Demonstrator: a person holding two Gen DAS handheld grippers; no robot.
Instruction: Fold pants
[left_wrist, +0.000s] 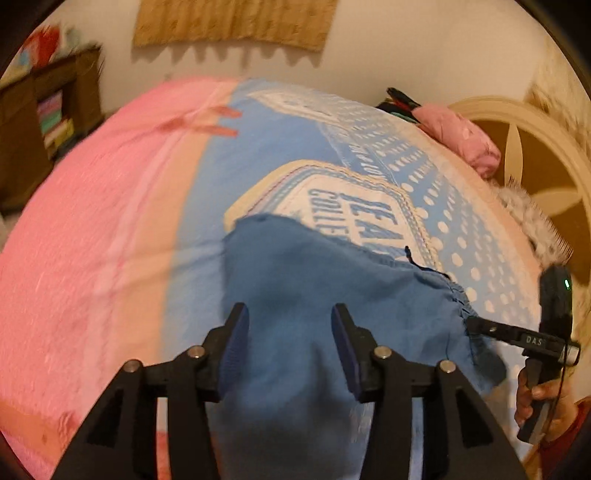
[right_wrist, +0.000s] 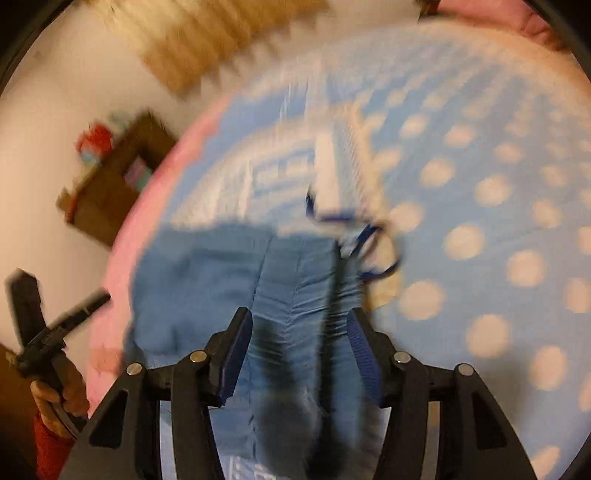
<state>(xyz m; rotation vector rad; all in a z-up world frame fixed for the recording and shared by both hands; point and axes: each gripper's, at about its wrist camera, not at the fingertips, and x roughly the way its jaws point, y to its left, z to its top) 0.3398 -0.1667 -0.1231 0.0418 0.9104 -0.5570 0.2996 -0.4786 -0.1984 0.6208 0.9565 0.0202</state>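
Note:
Blue pants (left_wrist: 314, 277) lie on the bed, waistband and dark drawstring (left_wrist: 410, 254) toward the right. My left gripper (left_wrist: 290, 325) hovers over the cloth with its jaws well apart; the blue pads touch nothing. At the right, my right gripper (left_wrist: 474, 325) has its tip at the gathered waistband edge, a hand on its handle. In the blurred right wrist view the right gripper (right_wrist: 299, 332) stands open above the ribbed waistband of the pants (right_wrist: 207, 273), the drawstring (right_wrist: 369, 240) looped beyond it. The left gripper (right_wrist: 101, 297) shows at the far left.
The bed sheet (left_wrist: 110, 221) is pink on the left and blue with pale dots on the right. A pink pillow (left_wrist: 461, 136), a cream headboard (left_wrist: 546, 147) and a furry item (left_wrist: 532, 218) sit far right. A brown bookshelf (left_wrist: 48, 122) stands at the left wall.

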